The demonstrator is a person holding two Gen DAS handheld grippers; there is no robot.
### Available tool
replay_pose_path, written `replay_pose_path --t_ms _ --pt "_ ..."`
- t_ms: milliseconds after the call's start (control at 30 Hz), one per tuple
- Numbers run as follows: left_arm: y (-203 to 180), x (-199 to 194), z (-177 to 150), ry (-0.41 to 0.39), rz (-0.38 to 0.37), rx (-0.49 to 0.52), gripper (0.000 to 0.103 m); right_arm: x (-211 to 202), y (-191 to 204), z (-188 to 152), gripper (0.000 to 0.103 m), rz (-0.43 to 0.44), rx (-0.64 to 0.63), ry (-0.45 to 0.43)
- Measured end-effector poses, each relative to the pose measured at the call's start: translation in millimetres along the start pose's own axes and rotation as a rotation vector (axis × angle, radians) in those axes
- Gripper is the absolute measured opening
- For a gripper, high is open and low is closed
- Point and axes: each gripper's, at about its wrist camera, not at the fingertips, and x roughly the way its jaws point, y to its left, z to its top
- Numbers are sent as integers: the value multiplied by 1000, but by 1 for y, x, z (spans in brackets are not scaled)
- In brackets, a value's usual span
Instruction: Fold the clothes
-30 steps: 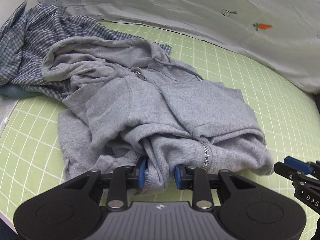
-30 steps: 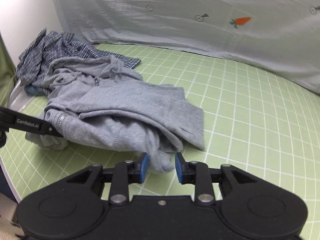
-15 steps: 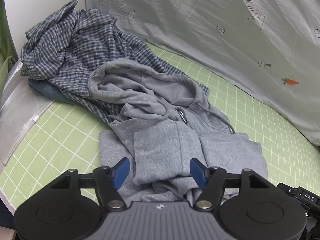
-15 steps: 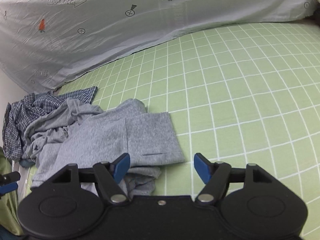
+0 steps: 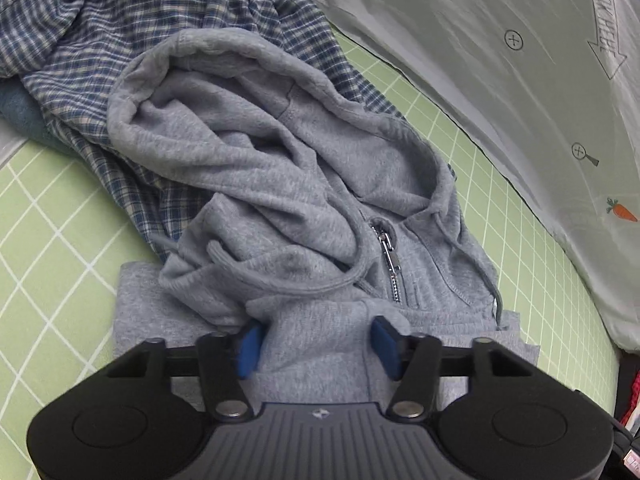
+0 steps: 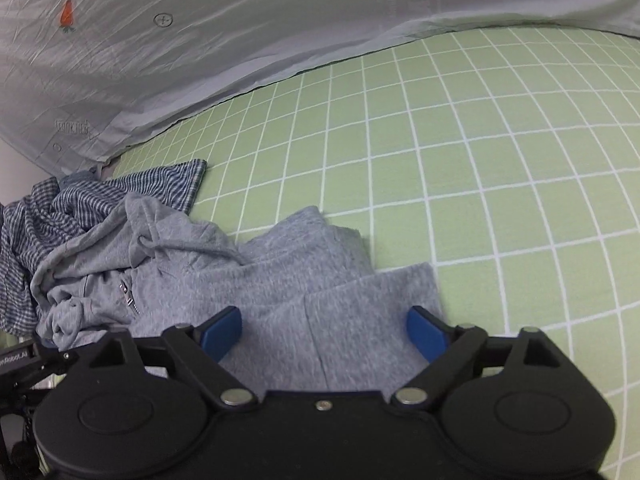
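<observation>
Left gripper [image 5: 318,342]: a second ago clamped on bunched hem, now fingers spread, nothing held, hovering over lower panel of grey zip-front fleece hoodie [image 5: 280,184].

Hoodie lies on green white-gridded mat [image 6: 460,160], bottom part laid up over body, hood rumpled on blue checked shirt [image 5: 100,28].

Right gripper [image 6: 324,334]: likewise released, fingers wide, empty.

Judgement: one fold laid; hood, sleeves unsettled.

Writing: pale sheet [image 5: 480,60] reads "LOOK HERE" in arrow; carrot prints.

A test room or lab set-up is shown, not a home. A green mat [image 6: 460,152] with white squares is laid out, and a grey sheet [image 6: 240,28] printed with aiming marks and carrots is hung behind.
</observation>
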Motion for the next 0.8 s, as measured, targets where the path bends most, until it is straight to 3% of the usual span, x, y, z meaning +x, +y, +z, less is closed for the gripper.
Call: replay_pose_path --t_ms 33,67,133,267,367,433,533,600,633,700,767,800 --pt "-1 4 2 3 -1 7 40 0 4 0 51 -25 -34 0" --pt "-2 7 4 4 -2 15 34 0 5 -1 33 -57 -63 -4" --pt "-12 5 1 -8 9 50 29 -5 3 -3 22 -89 -81 -6" --pt "-45 -2 -9 -33 -19 162 24 -22 -5 -14 13 -171 -125 -32" --pt "-80 -4 -23 -31 -101 262 23 -42 -30 -28 12 -304 -167 -61" --pt "-108 0 -38 -9 -171 339 23 -59 -66 -38 11 -445 -147 -70" --pt "-137 5 -50 -5 -148 435 25 -91 -127 -47 11 -617 -86 -86" --pt "-156 8 -57 -2 -134 492 30 -103 -137 -44 11 -626 -45 -110" --pt "-150 7 -52 6 -147 450 38 -109 -142 -43 12 -631 -25 -122" --pt "-139 7 -43 20 -172 365 42 -121 -153 -40 22 -640 15 -147" --pt "-128 3 -32 23 -181 289 42 -133 -163 -37 45 -648 56 -171" --pt "-123 -2 -30 11 -168 278 44 -137 -163 -36 50 -643 69 -188"
